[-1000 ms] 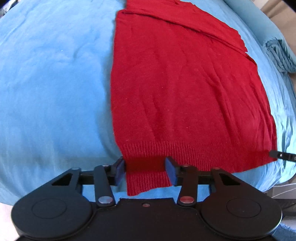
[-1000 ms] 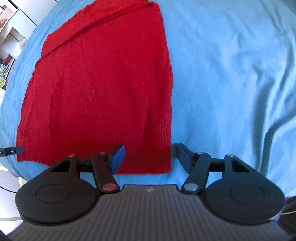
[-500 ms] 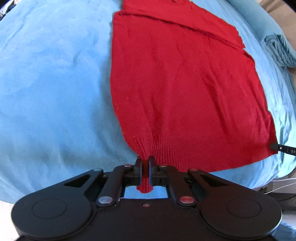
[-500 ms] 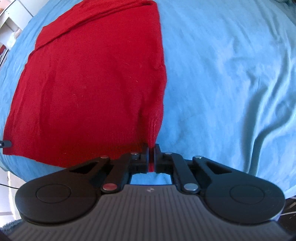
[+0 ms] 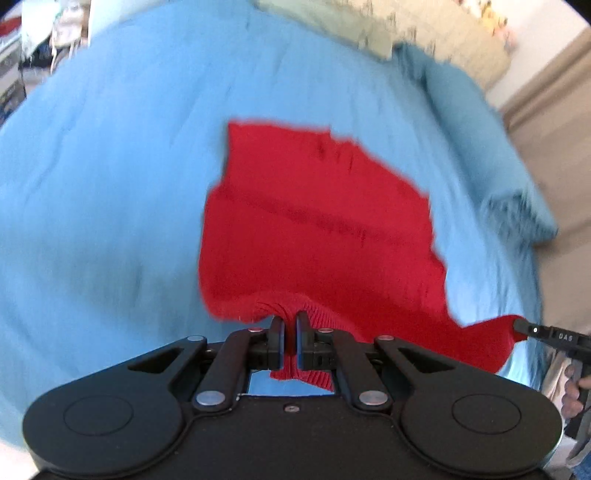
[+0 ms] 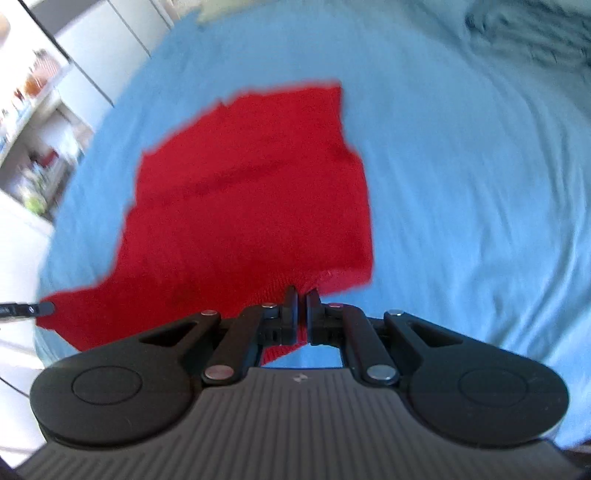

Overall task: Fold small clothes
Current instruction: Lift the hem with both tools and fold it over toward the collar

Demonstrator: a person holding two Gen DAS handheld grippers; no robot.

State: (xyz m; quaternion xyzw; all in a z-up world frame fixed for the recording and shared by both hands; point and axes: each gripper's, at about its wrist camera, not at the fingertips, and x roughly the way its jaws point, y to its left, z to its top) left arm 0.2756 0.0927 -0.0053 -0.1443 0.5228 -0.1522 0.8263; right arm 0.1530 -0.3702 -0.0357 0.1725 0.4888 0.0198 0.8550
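The left tongs (image 5: 289, 325) are pressed together on the ribbed hem of the red sweater (image 5: 314, 236), pinching a bunch of knit that puckers just ahead of the fingertips while a small tab of hem hangs out behind them. The right tongs (image 6: 302, 301) are likewise clamped on the hem at the garment's other near corner, with a corner of red (image 6: 275, 352) showing below the closed jaws.

Between the two grips the near edge of the red sweater (image 6: 251, 206) is raised off the bed, and the rest of it spreads away from both pairs of tongs across the blue bedsheet (image 5: 92, 184). A dark crease runs across its middle, and its far edge looks stepped and uneven; both views are blurred, so finer detail cannot be made out. In the left wrist view the tip of the right tongs (image 5: 524, 326) appears at the right margin, gripping the sweater's far corner. In the right wrist view the tip of the left tongs (image 6: 40, 308) shows at the left margin in the same way.

Beyond the sweater, a blue pillow (image 5: 476, 122) lies at the far right of the bed, with a pale patterned cover (image 5: 369, 26) behind it. White shelves (image 6: 33, 110) with small items stand beside the bed. The blue bedsheet (image 6: 480, 184) is wrinkled on the right side.
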